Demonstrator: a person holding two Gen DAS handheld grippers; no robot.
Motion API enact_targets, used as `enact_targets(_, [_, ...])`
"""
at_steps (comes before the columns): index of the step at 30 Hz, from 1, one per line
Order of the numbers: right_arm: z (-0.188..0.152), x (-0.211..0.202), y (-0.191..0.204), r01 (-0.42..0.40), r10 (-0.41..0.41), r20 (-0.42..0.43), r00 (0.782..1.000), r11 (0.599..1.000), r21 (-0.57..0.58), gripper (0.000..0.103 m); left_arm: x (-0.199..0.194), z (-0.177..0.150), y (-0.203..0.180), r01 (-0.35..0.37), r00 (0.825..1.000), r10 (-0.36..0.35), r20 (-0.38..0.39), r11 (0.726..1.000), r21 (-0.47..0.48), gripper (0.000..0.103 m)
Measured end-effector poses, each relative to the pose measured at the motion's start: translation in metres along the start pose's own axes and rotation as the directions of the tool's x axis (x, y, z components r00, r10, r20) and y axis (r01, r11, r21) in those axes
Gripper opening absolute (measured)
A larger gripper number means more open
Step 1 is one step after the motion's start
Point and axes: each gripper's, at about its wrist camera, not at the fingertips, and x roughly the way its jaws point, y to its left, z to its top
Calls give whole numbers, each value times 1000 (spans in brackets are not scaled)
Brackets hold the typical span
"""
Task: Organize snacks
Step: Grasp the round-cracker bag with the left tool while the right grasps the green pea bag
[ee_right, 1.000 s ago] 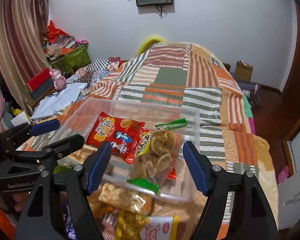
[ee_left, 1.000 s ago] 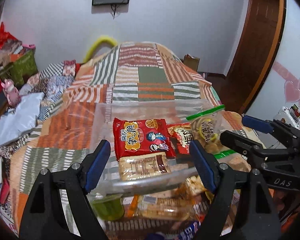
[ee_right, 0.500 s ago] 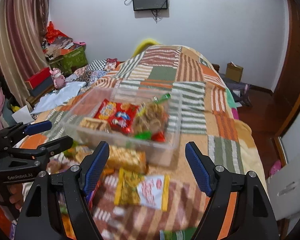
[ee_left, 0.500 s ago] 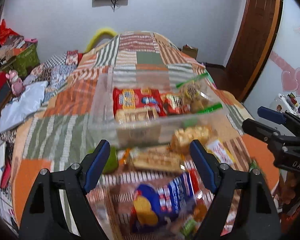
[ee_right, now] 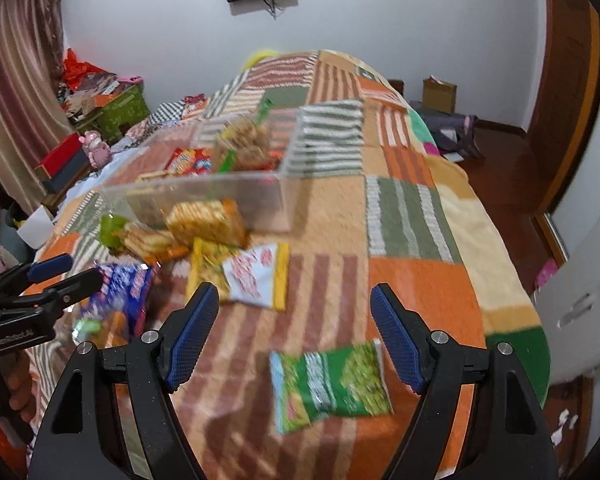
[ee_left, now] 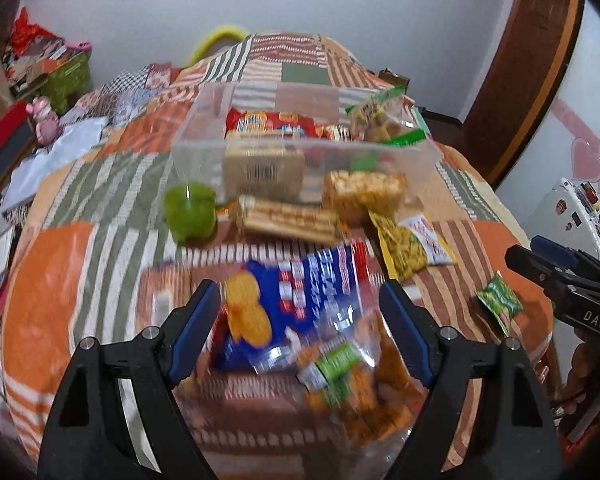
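Note:
A clear plastic bin (ee_left: 204, 148) on the patchwork bed holds a red snack bag (ee_left: 268, 120), a cracker pack and a green-edged cookie bag (ee_left: 380, 116). In front of it lie loose snacks: a green jelly cup (ee_left: 190, 212), wafer packs (ee_left: 288, 218), a yellow-white bag (ee_left: 412, 244), a blue cracker bag (ee_left: 300, 300) and an orange snack bag (ee_left: 356, 380). My left gripper (ee_left: 300, 332) is open above the blue bag. My right gripper (ee_right: 294, 332) is open and empty above a green pea bag (ee_right: 332, 384), which also shows in the left wrist view (ee_left: 498, 300).
The bed's near edge curves down at the right (ee_right: 512, 312). A white cabinet (ee_right: 580, 304) stands to the right. Boxes, a pink toy (ee_right: 96, 148) and clutter line the left wall. A brown door (ee_left: 520, 80) is at the far right.
Both grippers have pulled back and up from the bin toward the near end of the bed. The loose snacks in front of the bin have come into view. Both grippers stay open.

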Motion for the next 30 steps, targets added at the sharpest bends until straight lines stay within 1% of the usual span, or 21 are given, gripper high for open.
enact_targets(4, [-12,0,-10,0,1,-19,1000,1000,16,76,-4,-13,-11,-21,1000,21,-9,1000,10,82])
enact_targets(6, [-17,1,-14,2,-1,-28,1000,1000,22,76,-5,-17,-16,-16,1000,16,-14,1000,15,82])
enact_targets(9, [-25,1,-20,-4,5,-46,999,1000,24,76,-7,-25,-24,-24,1000,24,-11,999,31,88])
enact_targets(12, [-31,3,-21,-10,11,-60,998,1000,16,76,-4,-30,-27,-6,1000,7,-25,999,31,93])
enact_targets(16, [-39,10,-23,-20,21,-88,996,1000,9,79,-3,-34,-31,-15,1000,16,-25,999,28,95])
enact_targets(20, [-45,19,-23,-34,34,-117,993,999,2,79,-2,-36,-33,-12,1000,13,-29,1000,23,96])
enact_targets(22, [-48,23,-23,-44,45,-127,991,999,8,80,-1,-39,-36,-1,999,1,-33,1000,28,101])
enact_targets(27, [-51,25,-25,-60,62,-120,991,998,21,79,8,-44,-50,20,998,-17,-61,998,63,102])
enact_targets(28, [-51,24,-25,-61,64,-115,991,998,23,76,11,-46,-52,30,997,-25,-73,997,70,102])
enact_targets(30, [-52,22,-27,-69,72,-111,991,997,30,74,15,-48,-54,34,996,-28,-82,997,73,102])
